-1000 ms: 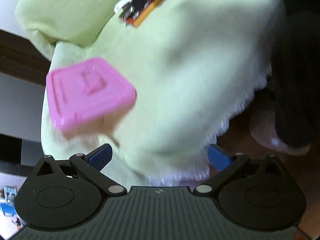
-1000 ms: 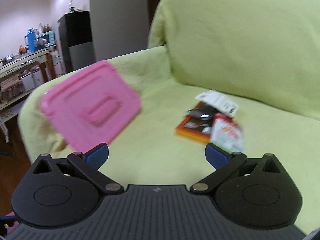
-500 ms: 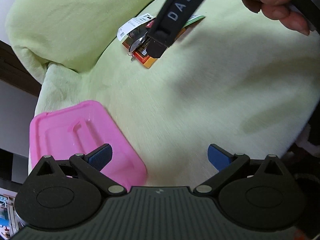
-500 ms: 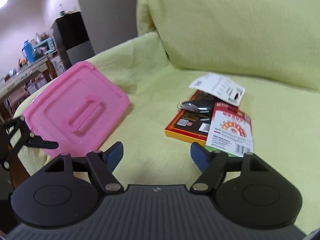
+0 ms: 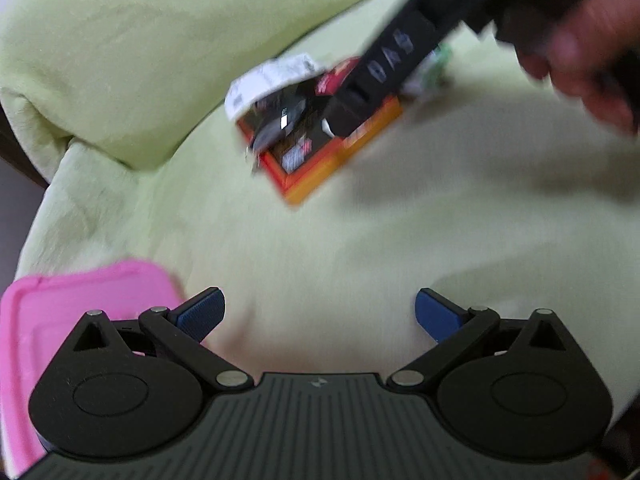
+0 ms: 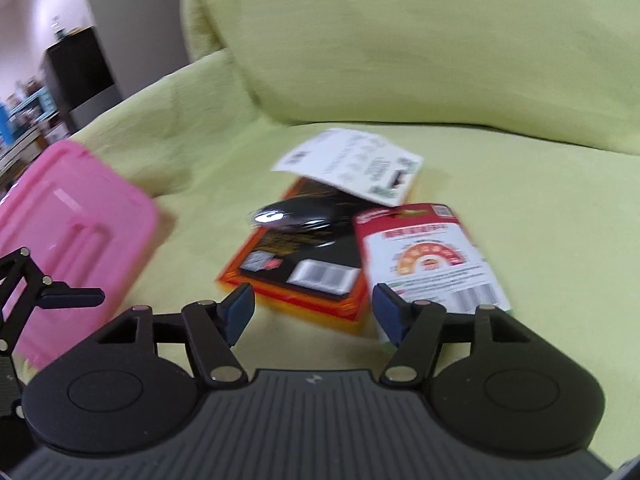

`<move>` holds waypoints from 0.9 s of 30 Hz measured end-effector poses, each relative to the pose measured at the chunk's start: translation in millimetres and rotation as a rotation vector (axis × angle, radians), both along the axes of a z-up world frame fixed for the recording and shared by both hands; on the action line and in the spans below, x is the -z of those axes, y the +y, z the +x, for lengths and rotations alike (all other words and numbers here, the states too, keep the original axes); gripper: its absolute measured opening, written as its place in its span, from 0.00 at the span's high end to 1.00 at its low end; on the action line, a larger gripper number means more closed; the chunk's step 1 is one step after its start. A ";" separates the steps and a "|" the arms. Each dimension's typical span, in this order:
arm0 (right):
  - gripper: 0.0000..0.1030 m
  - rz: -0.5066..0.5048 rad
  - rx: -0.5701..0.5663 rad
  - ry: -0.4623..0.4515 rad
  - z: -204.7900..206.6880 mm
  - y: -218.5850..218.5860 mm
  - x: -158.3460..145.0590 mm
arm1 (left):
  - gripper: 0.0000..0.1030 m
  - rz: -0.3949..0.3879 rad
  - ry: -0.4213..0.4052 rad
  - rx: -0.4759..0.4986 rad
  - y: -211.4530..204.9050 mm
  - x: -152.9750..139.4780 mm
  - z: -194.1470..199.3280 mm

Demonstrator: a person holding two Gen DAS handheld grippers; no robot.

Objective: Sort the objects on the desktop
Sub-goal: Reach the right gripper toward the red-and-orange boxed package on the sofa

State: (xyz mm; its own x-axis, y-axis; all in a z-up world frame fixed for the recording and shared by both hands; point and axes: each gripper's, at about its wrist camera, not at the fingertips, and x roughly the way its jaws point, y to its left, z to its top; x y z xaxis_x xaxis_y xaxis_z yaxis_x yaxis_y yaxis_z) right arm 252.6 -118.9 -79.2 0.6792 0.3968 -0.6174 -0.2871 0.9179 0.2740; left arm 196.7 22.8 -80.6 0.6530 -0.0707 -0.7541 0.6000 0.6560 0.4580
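Note:
A pile lies on the green-covered sofa seat (image 6: 540, 216): an orange-edged black box (image 6: 304, 268), a dark glossy mouse-like object (image 6: 296, 214) on it, a white label card (image 6: 352, 168) and a red-and-white packet (image 6: 432, 260). My right gripper (image 6: 312, 312) is open just in front of the box's near edge, nothing between its fingers. A pink tray (image 6: 68, 224) rests on the seat at the left. My left gripper (image 5: 318, 314) is open over bare cushion, beside the pink tray (image 5: 52, 304). The pile (image 5: 308, 148) shows farther off, with the right gripper's black body (image 5: 384, 72) reaching over it.
The sofa backrest (image 6: 400, 40) rises behind the pile and an armrest (image 5: 72, 208) borders the left. A hand (image 5: 580, 52) holds the right gripper. A dark cabinet (image 6: 80, 76) and kitchen clutter stand in the room at the far left.
The pink tray, in the air a second ago, now lies on the seat at the left. My right gripper has moved closer to the pile and its fingers have narrowed. The left gripper has shifted slightly.

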 end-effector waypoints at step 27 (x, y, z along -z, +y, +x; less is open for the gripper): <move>0.24 0.275 0.021 0.173 32.7 -25.5 20.7 | 0.01 -0.348 0.099 -0.016 -15.0 8.7 71.3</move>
State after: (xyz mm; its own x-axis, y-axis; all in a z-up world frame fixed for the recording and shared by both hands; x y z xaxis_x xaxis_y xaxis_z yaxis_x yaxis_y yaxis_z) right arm 285.3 -144.5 -99.9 0.5835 0.5516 -0.5960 -0.1960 0.8078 0.5559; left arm 268.0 7.8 -89.3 0.5808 -0.3252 -0.7463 0.6189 0.7719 0.1452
